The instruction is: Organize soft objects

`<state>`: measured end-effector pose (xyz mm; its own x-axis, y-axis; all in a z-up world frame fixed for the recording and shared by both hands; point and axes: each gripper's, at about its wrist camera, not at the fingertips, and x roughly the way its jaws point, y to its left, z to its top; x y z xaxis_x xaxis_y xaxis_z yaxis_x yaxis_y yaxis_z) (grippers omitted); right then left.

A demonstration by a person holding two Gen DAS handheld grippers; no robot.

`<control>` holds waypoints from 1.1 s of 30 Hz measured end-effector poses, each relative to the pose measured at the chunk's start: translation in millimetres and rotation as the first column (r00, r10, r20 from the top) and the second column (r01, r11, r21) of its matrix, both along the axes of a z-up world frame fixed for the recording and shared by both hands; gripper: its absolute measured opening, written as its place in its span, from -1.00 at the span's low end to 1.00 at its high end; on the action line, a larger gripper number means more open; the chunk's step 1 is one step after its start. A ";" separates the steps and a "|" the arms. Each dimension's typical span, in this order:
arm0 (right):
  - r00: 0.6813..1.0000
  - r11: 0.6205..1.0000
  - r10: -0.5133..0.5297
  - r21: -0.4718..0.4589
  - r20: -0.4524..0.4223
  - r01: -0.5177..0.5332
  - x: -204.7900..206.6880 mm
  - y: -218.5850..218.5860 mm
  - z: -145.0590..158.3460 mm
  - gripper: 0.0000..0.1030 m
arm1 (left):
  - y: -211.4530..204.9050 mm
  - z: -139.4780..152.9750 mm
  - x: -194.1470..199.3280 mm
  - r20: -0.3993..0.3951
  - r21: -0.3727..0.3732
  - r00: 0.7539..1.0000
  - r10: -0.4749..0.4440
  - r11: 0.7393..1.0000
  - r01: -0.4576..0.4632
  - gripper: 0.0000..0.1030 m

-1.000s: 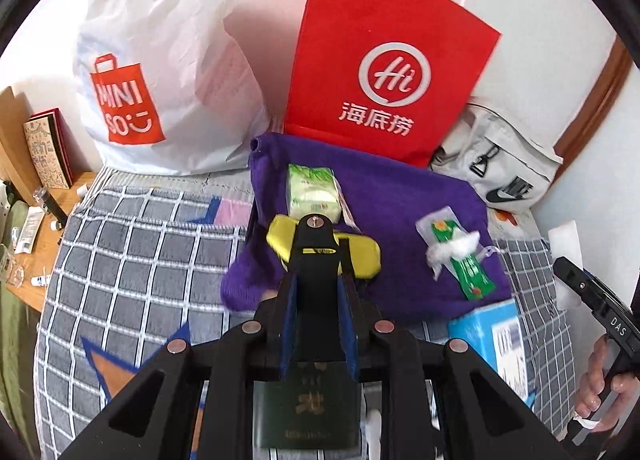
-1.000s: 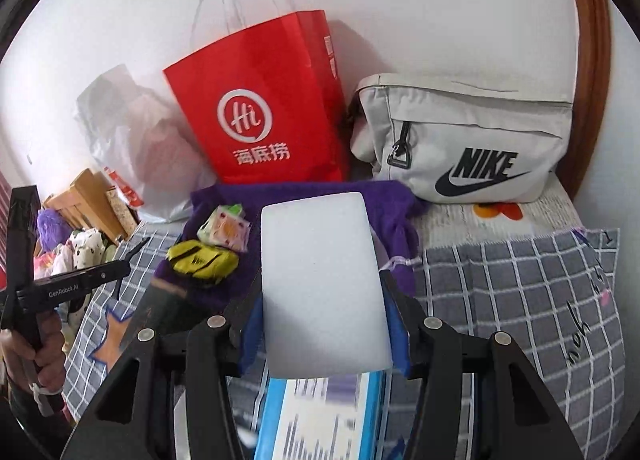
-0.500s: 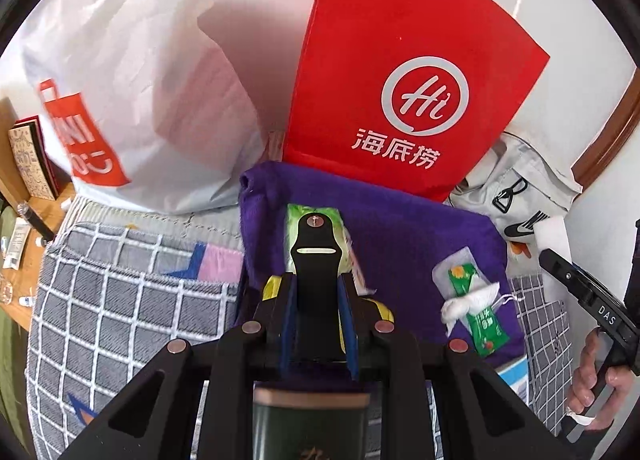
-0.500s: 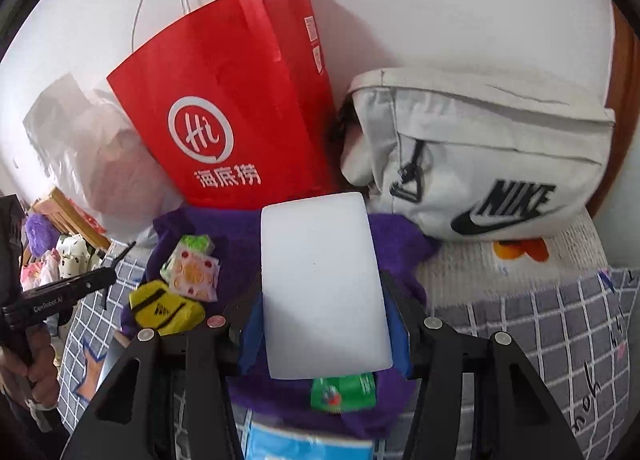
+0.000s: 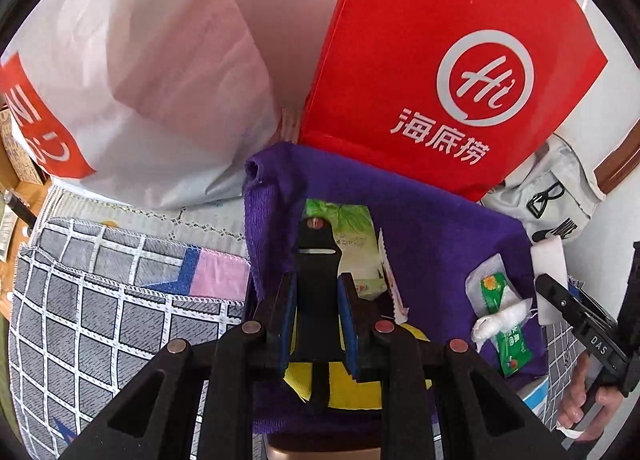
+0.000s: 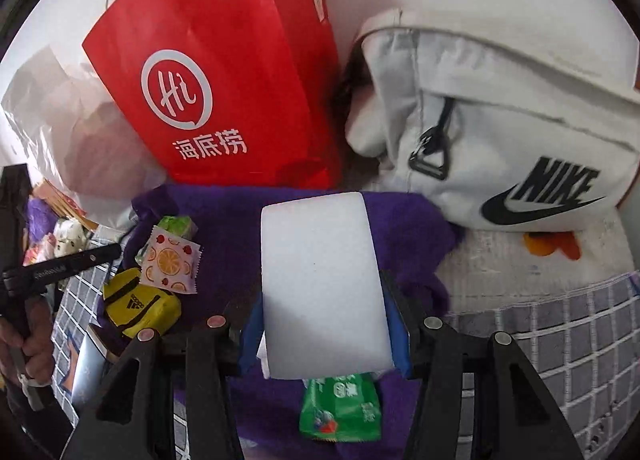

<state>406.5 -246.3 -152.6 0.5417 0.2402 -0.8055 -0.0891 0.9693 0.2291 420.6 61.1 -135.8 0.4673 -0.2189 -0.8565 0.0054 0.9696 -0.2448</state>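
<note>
A purple towel [image 5: 440,236] lies on the bed below a red paper bag [image 5: 440,59]; it also shows in the right wrist view [image 6: 240,219]. On it lie a green tissue pack [image 5: 352,236], a yellow Adidas pouch [image 6: 138,306], an orange-print sachet [image 6: 170,260] and a green sachet [image 5: 506,324]. My left gripper [image 5: 316,284] is shut on a black clip-like piece [image 5: 316,256], above the yellow pouch. My right gripper [image 6: 324,300] is shut on a white sponge block [image 6: 320,280], over the towel's right part and a green sachet [image 6: 340,408].
A white Miniso bag [image 5: 140,79] stands at the back left. A white Nike bag [image 6: 500,139] leans at the back right. A grey checked blanket [image 5: 100,300] covers the bed. A wooden side table with small items is at the far left [image 5: 8,219].
Both grippers have moved forward, toward the bags and over the purple towel. The blue box under the right gripper has dropped out of view.
</note>
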 end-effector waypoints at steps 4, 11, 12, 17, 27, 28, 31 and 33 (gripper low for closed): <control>0.999 0.999 0.005 0.031 0.033 -0.006 3.9 2.4 -6.0 0.02 | -4.4 -3.4 -0.4 -0.002 0.006 1.000 -0.019 1.000 0.019 -0.61; 1.000 1.000 0.023 -0.008 -0.010 -0.023 18.7 13.0 -19.0 0.02 | -5.3 -9.6 4.2 -0.022 -0.028 0.999 -0.027 0.999 0.026 -0.61; 0.999 1.000 0.024 -0.003 -0.021 -0.024 19.9 12.7 -21.9 0.02 | -4.6 -9.5 4.5 -0.024 -0.036 0.999 -0.027 0.999 0.026 -0.61; 0.997 1.000 0.014 -0.003 -0.070 -0.014 25.5 10.5 -32.7 0.02 | -6.7 -10.9 5.1 -0.030 -0.046 0.999 -0.036 0.998 0.034 -0.61; 0.998 0.999 0.012 0.033 -0.062 -0.010 22.3 8.7 -30.2 0.45 | -26.7 -13.2 1.5 -0.041 -0.027 0.996 -0.078 0.997 0.077 -0.59; 0.999 0.999 0.013 0.037 -0.051 -0.011 21.5 9.0 -28.6 0.50 | -28.0 -13.5 1.8 -0.047 -0.024 0.996 -0.082 0.996 0.080 -0.48; 0.999 1.000 0.013 0.024 -0.043 -0.012 20.5 10.1 -25.6 0.51 | -31.2 -15.3 3.3 -0.055 -0.011 0.995 -0.078 0.997 0.077 -0.15; 0.999 1.000 0.006 0.019 -0.038 -0.005 18.9 10.4 -24.1 0.51 | -32.2 -14.1 3.2 -0.047 -0.003 0.996 -0.070 0.998 0.070 -0.14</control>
<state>425.4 -235.9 -176.7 0.5090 0.2584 -0.8210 -0.0854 0.9643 0.2505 423.7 29.0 -149.9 0.4104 -0.2507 -0.8767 0.0617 0.9669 -0.2476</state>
